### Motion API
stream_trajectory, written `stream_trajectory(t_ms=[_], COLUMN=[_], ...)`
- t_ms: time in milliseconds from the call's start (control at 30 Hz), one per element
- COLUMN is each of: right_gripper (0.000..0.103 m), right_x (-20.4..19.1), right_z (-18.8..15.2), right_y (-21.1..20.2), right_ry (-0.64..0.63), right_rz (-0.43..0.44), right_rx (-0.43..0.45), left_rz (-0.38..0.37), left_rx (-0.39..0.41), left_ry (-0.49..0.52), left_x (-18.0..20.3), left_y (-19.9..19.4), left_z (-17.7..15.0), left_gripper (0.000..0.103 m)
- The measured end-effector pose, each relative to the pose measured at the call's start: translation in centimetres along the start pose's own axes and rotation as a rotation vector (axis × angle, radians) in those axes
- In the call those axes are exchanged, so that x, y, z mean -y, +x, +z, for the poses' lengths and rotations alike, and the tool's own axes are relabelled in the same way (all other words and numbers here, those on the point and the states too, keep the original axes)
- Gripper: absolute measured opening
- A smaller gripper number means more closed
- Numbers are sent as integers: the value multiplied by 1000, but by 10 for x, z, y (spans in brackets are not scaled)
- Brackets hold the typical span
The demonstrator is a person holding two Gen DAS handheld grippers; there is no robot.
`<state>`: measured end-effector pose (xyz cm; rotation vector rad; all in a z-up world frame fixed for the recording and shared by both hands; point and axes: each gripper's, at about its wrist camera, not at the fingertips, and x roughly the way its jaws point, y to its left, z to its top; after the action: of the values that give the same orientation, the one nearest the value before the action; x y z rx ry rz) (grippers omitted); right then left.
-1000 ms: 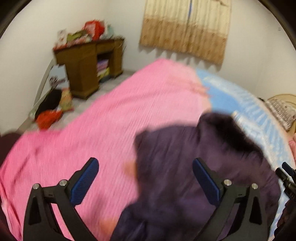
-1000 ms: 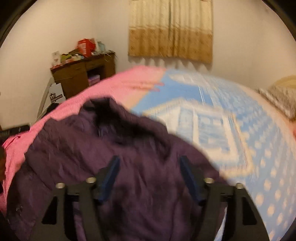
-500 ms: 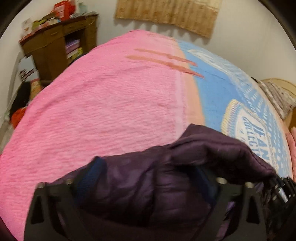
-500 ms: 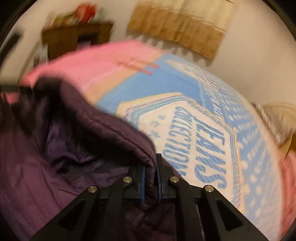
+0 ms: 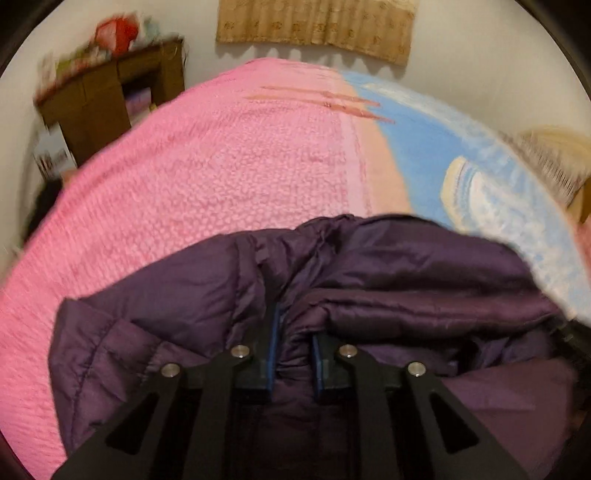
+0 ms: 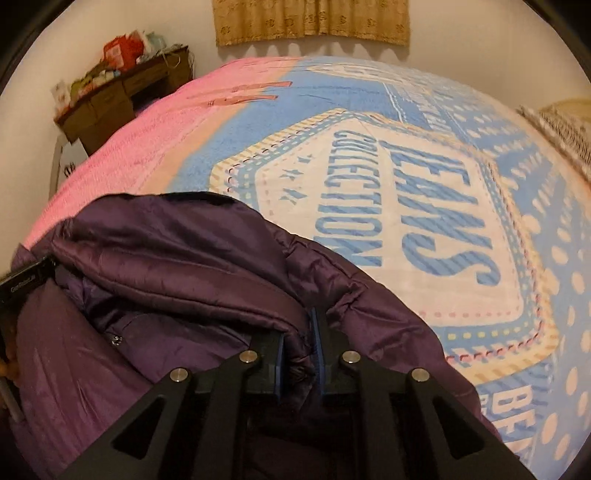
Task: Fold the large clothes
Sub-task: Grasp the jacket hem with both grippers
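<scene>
A dark purple puffer jacket lies bunched on the near part of the bed; it also shows in the right wrist view. My left gripper is shut on a fold of the jacket, with fabric pinched between the blue pads. My right gripper is shut on another fold of the same jacket, to the right of the left one. The left gripper's body shows at the left edge of the right wrist view. The jacket's lower part is hidden under the grippers.
The bed carries a pink blanket on the left and a blue and white printed blanket on the right. A brown wooden desk with clutter stands at the far left wall. A beige curtain hangs behind. A pillow lies far right.
Both grippers went from open above the jacket to shut on its folds. The right one closed first, the left one in the last half second. The jacket edge is now lifted and bunched.
</scene>
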<state>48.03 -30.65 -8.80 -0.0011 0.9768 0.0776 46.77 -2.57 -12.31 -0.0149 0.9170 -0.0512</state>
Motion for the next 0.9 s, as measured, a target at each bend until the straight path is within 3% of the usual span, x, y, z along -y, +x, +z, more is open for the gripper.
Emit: stream_trajectory(t_ms=[100,167,233,333,433,500,600,667,733,800,900], right_gripper=[27,32,44,47,47,29,28,28,29,29,29], right_x=[1,6,13,22,11,-9,-41,-54,-54,-44,-46], right_z=[0,-7,-14,-16,3,21,43,42,27,17,16], right_y=[-7,-26,-48,-91,-116,-114,-77,-39,7,8,5], right_ry=[-34,-61,-73,-53,-30,-34,-37,-72,-85,-24,-37], right_rz=[15,36,18,15,75,58,106,48,66,129,117], right_rx=[-13,-11,26,145,263,278,195,125,-15,47,63], left_rz=[53,21,1,-6,-35,-52,-58,-7,35,4,21], left_rx=[-9,-10,31,115,236,292,205,87,22,52,48], left_ry=[83,105,115,135,89,41,8,27,33,-4,-9], left_x=[12,4,-9,-23,-23,-14,8,19,17,10,10], left_y=[-12,-33,-60,-97,-120,-119,-75,-30,2,10,12], left_z=[0,-1,-5,0,30,51,64,53,30,13,15], left_gripper=[33,60,79,81,84,90,82,63,70,71,74])
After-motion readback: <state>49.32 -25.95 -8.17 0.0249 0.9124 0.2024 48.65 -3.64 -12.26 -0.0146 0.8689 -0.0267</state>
